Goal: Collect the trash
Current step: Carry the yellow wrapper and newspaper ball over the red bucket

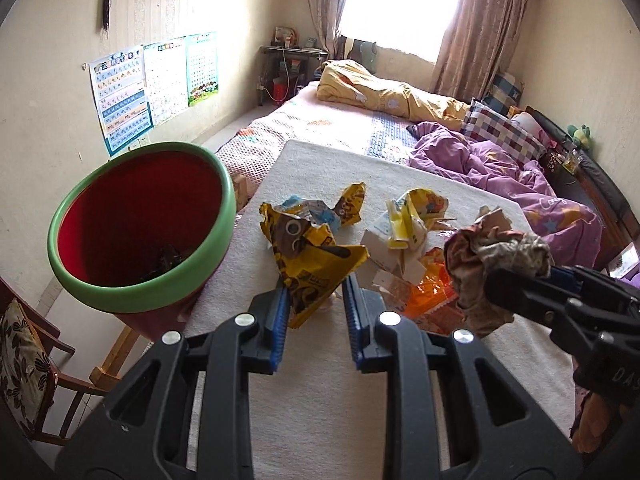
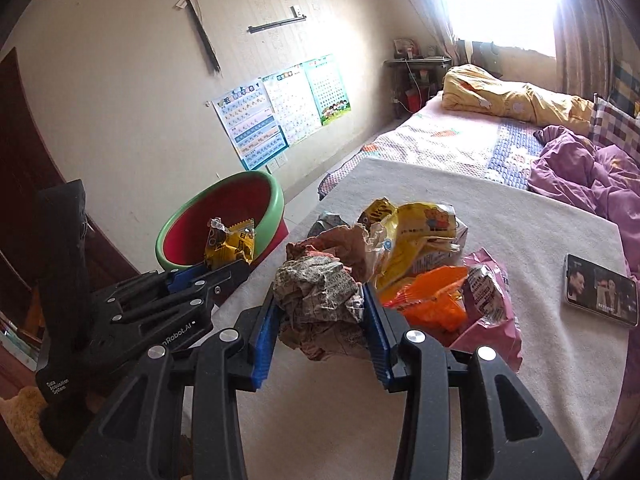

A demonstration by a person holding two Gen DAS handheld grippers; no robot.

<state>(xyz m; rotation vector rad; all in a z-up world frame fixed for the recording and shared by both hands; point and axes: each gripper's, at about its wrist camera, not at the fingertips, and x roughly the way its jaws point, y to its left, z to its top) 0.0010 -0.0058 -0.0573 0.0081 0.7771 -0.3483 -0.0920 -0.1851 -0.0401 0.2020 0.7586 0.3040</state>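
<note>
Gripping a crumpled yellow snack wrapper (image 1: 316, 256), the left claw (image 1: 316, 300) is seen closed narrowly, its blue pads pressed on the wrapper's lower end. The wrapper is held clear of the cream-covered tabletop (image 1: 320, 380). To the left of this claw, at the tabletop's edge, a red bin with a green rim (image 1: 140, 280) is placed, with something dark lying at its bottom. Ahead and to the right of the left claw, a heap of remaining trash (image 1: 404, 240) is spread: yellow packets, torn white card and an orange bag (image 1: 428, 300).

A crumpled ball of printed paper (image 2: 320, 292) is clamped in the right claw (image 2: 320, 320), whose pads are set somewhat wider and pressed on both sides of the ball. Just right of that claw, the orange bag and a pink bag (image 2: 492, 312) are left on the tabletop. Farther right, a phone (image 2: 600, 290) with a lit screen is laid flat. Beyond the tabletop, a bed (image 1: 340, 120) with purple and yellow bedding is visible.
</note>
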